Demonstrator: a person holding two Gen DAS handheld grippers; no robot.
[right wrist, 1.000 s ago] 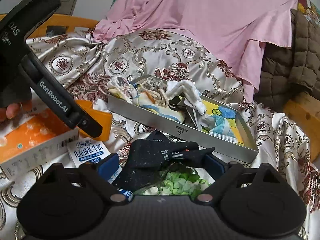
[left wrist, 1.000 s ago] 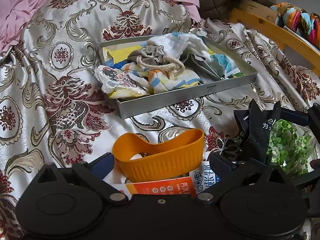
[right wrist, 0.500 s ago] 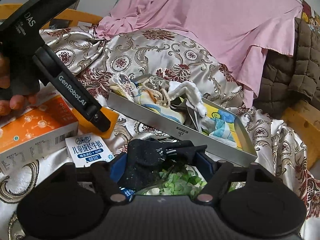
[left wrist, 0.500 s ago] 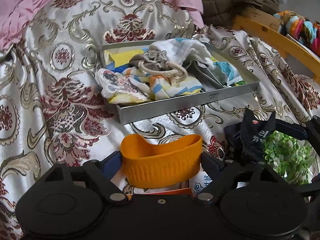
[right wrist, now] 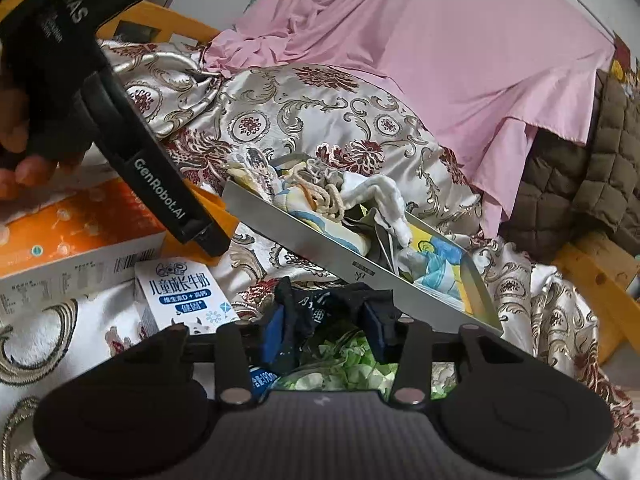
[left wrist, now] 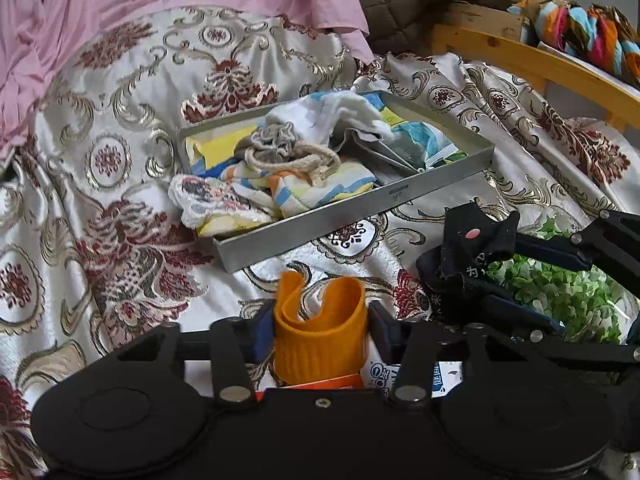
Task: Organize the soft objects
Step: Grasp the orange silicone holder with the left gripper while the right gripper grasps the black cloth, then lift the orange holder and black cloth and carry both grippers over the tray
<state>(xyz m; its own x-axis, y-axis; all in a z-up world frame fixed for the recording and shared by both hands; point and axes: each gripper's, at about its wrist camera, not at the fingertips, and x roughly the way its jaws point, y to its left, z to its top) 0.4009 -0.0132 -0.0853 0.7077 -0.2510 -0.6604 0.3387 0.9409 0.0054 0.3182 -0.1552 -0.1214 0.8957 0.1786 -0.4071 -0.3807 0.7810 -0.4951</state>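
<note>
An orange ribbed soft sleeve [left wrist: 320, 344] stands on the patterned bedspread, folded in between the pads of my left gripper [left wrist: 322, 320], whose jaws are closing on it. A black sock [right wrist: 308, 312] is bunched between the pads of my right gripper [right wrist: 324, 328], whose jaws are closing too; it sits over a patch of green leaves [right wrist: 348, 364]. In the left wrist view, the right gripper [left wrist: 480, 276] with the sock [left wrist: 468, 248] is at the right. Beyond both lies a metal tray [left wrist: 360, 216] heaped with cloths and a drawstring pouch [left wrist: 276, 144].
An orange box [right wrist: 60, 232] and a milk carton [right wrist: 180, 292] lie by the left gripper [right wrist: 204, 236], held by a hand [right wrist: 16, 152]. A wooden bed rail [left wrist: 520, 56] with a colourful cloth [left wrist: 580, 28] runs at the right. Pink sheet [right wrist: 440, 40] and brown quilt [right wrist: 600, 168] lie behind.
Both grippers' jaws have narrowed. The orange sleeve, wide and loose a second ago, is now squeezed into a fold. The black sock is pinched tighter. Neither hand has shifted much.
</note>
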